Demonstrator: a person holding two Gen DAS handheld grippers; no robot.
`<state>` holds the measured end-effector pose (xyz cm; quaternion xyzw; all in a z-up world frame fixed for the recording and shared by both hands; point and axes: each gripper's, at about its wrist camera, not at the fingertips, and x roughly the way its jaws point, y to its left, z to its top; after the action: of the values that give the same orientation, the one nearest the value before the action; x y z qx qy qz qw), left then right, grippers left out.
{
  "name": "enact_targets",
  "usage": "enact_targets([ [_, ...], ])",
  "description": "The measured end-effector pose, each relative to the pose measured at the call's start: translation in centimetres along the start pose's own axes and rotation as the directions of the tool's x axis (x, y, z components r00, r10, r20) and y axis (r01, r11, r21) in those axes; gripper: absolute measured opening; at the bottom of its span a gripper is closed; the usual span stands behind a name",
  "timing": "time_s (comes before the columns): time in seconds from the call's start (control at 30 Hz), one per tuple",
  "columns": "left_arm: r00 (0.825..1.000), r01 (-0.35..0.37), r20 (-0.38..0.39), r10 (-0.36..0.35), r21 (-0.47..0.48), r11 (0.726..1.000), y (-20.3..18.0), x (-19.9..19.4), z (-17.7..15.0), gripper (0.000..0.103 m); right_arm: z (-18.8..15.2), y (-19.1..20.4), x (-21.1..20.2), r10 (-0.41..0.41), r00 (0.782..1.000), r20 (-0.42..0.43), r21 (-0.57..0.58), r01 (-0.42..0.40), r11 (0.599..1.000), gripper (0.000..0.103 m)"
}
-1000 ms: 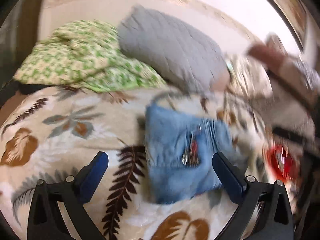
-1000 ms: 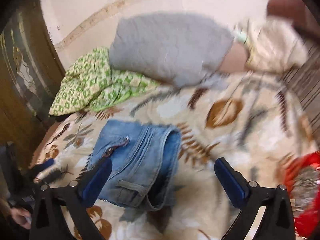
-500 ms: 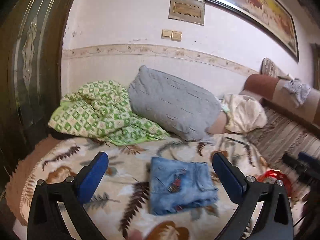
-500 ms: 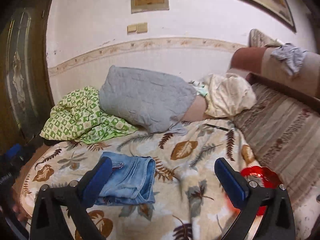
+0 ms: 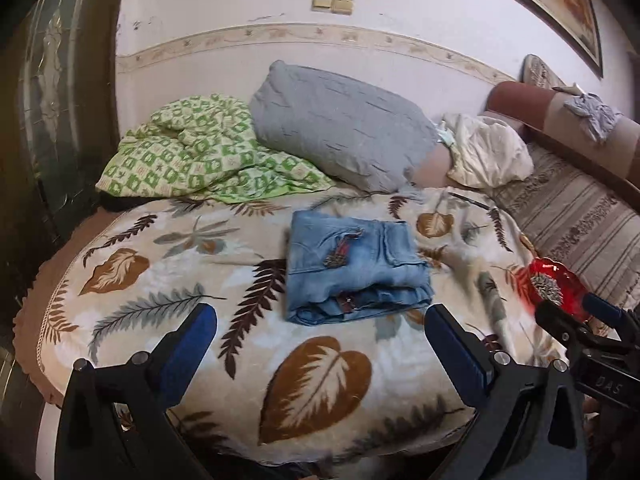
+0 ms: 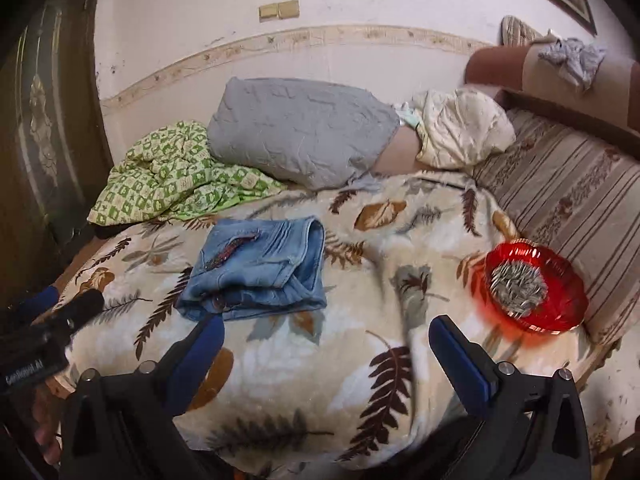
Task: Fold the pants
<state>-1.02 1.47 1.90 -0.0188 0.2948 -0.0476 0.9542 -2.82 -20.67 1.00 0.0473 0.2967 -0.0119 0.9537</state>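
Light blue jeans (image 5: 352,268) lie folded into a compact rectangle on the leaf-patterned blanket (image 5: 200,300), mid-bed. In the right wrist view the same jeans (image 6: 260,268) sit left of centre, folded edge to the right. My left gripper (image 5: 320,320) hangs open above the near part of the blanket, short of the jeans, with nothing between its blue pads. My right gripper (image 6: 326,332) is open too, to the right of the jeans and apart from them. Each gripper shows at the edge of the other's view.
A red bowl (image 6: 532,284) of seeds stands on the blanket's right side. A grey pillow (image 5: 340,124), a green checked cover (image 5: 192,152) and a cream bundle (image 5: 488,152) lie against the wall. A striped sofa (image 6: 568,192) runs along the right.
Both grippers have pulled back and up from the jeans, so the whole bed shows. The jeans stay folded in the same place.
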Motion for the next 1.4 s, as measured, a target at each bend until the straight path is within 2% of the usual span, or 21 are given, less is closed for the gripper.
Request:
enact_targets([
  [0.2,1.000,-0.016,0.001,0.016,0.058,0.998,-1.2,0.2,-0.1,0.103,0.4,0.3,0.1,-0.012,1.000,-0.006,-0.009,0.012,1.000,0.103],
  [0.5,0.999,-0.043,-0.008,0.043,0.015,0.999,-0.2,0.7,-0.6,0.103,0.3,0.3,0.2,-0.036,0.999,-0.009,-0.005,0.036,0.999,0.103],
  [1.4,0.999,-0.030,-0.020,0.031,0.016,0.999,-0.4,0.5,-0.6,0.103,0.2,0.9,0.0,-0.034,0.999,-0.004,-0.017,0.034,0.999,0.103],
])
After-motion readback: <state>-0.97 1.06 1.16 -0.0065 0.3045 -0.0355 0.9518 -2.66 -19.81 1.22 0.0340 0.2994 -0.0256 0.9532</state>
